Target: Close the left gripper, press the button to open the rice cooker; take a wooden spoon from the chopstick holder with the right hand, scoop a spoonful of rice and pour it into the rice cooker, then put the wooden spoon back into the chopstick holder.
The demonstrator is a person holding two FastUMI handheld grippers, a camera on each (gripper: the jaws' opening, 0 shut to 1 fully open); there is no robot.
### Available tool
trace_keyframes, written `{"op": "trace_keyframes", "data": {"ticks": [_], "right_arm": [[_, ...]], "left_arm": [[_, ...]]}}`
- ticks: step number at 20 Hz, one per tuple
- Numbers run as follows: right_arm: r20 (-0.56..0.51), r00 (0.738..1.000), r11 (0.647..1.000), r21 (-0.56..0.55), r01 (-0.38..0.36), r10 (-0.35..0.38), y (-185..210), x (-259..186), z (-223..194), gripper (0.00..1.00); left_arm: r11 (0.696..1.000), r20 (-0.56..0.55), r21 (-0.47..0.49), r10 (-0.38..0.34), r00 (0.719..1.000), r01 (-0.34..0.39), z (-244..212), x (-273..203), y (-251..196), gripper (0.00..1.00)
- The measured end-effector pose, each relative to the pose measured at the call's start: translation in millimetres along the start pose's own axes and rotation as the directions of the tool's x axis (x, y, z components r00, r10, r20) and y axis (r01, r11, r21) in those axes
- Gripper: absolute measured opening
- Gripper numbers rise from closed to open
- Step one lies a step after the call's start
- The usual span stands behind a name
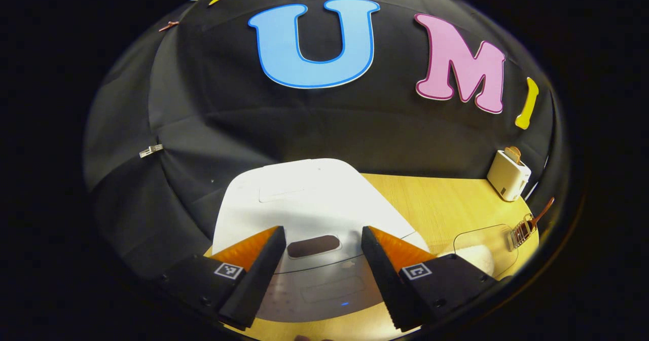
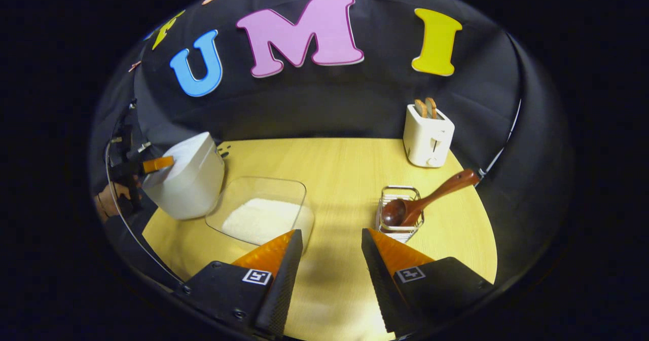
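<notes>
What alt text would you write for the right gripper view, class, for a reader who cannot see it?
The open right gripper hovers over a wooden table, facing a wooden spoon resting in a wire chopstick holder. A glass dish of rice, a closed white rice cooker and a toaster stand beyond.

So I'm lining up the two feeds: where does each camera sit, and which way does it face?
Left gripper view: rides the left tongs, just above the closed rice cooker, facing the back wall; its own open fingers flank the lid.
Right gripper view: rides the right tongs, above the table, facing the rice dish, the wooden spoon in the chopstick holder, with its own open fingers below.
Shared: rice cooker, dish, toaster, holder.
</notes>
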State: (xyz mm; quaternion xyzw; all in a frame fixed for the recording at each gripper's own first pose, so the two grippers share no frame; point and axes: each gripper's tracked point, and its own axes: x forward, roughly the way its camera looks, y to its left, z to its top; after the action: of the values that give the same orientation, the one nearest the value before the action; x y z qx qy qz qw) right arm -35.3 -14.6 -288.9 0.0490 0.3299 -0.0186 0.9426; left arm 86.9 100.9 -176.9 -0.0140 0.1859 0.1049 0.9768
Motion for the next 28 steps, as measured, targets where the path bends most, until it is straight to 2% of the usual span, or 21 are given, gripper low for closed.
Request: {"op": "trace_keyframes", "data": {"ticks": [3, 5, 9, 12, 15, 18, 22, 28], "right_arm": [[-0.078, 0.997, 1.0, 0.007, 0.019, -0.019, -13, 6, -39, 0.78], [-0.14, 0.989, 0.999, -0.022, 0.037, -0.04, -23, 11, -69, 0.8], [-0.228, 0.971, 0.997, -0.044, 0.06, -0.069, -35, 17, -109, 0.8], [-0.231, 0.971, 0.998, -0.023, 0.065, -0.069, -35, 19, -114, 0.8], [-0.105, 0.993, 0.998, 0.001, 0.06, -0.06, -26, 12, -80, 0.8], [0.007, 0.998, 0.998, 0.007, 0.059, -0.059, -24, 0, -43, 0.8], [0.039, 0.997, 0.998, 0.018, 0.059, -0.06, -25, -6, -23, 0.8], [0.033, 0.998, 0.998, 0.026, 0.059, -0.06, -26, -8, -22, 0.8]], "left_arm": [[0.997, 0.069, 0.043, -0.069, 0.995, 0.066, 21, -30, -24, 0.95], [0.986, 0.092, 0.094, -0.149, 0.985, 0.141, 21, -53, -51, 0.95], [0.944, 0.076, 0.14, -0.312, 0.947, 0.3, -6, -97, -111, 0.94], [0.923, 0.055, 0.121, -0.373, 0.926, 0.364, -29, -111, -137, 0.94], [0.925, 0.074, 0.072, -0.379, 0.922, 0.374, -33, -117, -145, 0.94], [0.931, 0.073, 0.061, -0.363, 0.929, 0.36, -37, -114, -143, 0.94], [0.936, 0.066, 0.069, -0.35, 0.934, 0.346, -39, -111, -140, 0.94], [0.939, 0.063, 0.066, -0.34, 0.938, 0.336, -39, -109, -139, 0.94]]}}
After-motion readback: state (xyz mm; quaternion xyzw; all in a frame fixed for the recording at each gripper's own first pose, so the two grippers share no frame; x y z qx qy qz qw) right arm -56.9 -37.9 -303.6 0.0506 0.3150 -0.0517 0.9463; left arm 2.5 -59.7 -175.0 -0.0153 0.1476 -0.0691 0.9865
